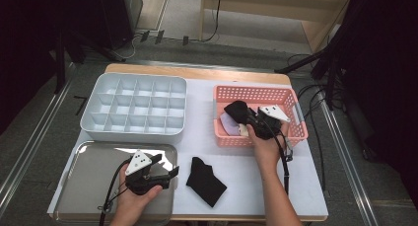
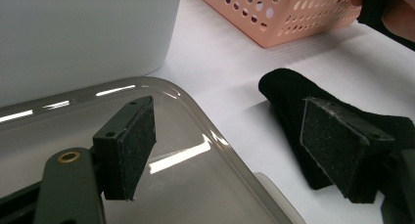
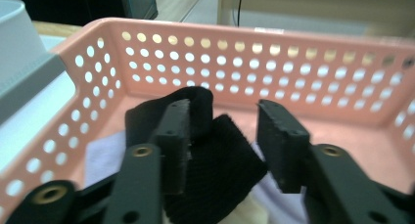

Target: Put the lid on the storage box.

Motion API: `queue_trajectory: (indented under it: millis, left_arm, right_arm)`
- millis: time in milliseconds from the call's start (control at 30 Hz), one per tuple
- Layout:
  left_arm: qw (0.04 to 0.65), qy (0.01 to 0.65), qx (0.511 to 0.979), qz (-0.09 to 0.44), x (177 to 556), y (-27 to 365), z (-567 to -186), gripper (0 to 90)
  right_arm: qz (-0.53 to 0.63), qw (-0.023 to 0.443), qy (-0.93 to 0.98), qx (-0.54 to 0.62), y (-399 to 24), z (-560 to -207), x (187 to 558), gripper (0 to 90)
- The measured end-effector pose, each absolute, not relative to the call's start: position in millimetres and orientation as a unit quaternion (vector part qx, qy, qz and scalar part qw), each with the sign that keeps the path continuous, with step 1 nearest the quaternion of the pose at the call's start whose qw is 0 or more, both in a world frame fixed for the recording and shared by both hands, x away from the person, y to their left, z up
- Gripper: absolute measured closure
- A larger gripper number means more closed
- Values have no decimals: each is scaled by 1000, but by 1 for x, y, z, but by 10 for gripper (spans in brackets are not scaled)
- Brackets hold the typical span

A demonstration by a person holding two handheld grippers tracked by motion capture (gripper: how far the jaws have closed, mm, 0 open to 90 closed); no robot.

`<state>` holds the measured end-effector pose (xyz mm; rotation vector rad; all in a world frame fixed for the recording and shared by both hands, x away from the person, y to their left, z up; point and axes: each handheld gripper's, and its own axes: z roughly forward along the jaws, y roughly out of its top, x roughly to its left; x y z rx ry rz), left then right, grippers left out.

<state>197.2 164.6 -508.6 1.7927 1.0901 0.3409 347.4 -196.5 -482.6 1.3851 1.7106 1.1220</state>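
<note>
Sorting of socks, early stage by the look of it.

- Right gripper (image 3: 222,116): inside the pink basket (image 3: 244,43), jaws parted around the basket sock (image 3: 220,170). One pad against the black cloth, the other standing clear of it; no grip made.
- Basket sock: black, bunched, lying on pale cloth (image 3: 100,155) at the basket's near-left end.
- Left gripper (image 2: 227,106): hovering over the steel tray (image 2: 195,150), jaws wide and empty, aimed toward the table sock (image 2: 284,89).
- Table sock: black, flat on the white table top, between tray and basket, just beside the tray's rim.
- Compartment box (image 1: 133,130): every cell empty; tray bare as well.

Done, judging by placement: one sock out of the basket. Left: the rest of the basket's contents, plus whatever pairing or stowing belongs to the job; nothing stowed yet.
</note>
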Motion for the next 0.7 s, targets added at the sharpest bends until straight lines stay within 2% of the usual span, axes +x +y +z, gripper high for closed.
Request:
queue_trajectory:
  millis: [167, 300, 467, 700]
  left_arm:
    - [486, 447, 738, 140, 197, 165, -509, 215]
    - [486, 447, 738, 140, 198, 164, -509, 215]
    - [486, 446, 738, 141, 197, 164, -509, 215]
    - [485, 446, 739, 141, 197, 164, -509, 216]
  right_arm:
    - [495, 290, 629, 524, -202, -476, 345, 730]
    - [494, 252, 658, 510, -192, -475, 347, 753]
    - [441, 259, 692, 510, -174, -482, 352, 637]
    - [391, 197, 702, 561, -174, -481, 365, 529]
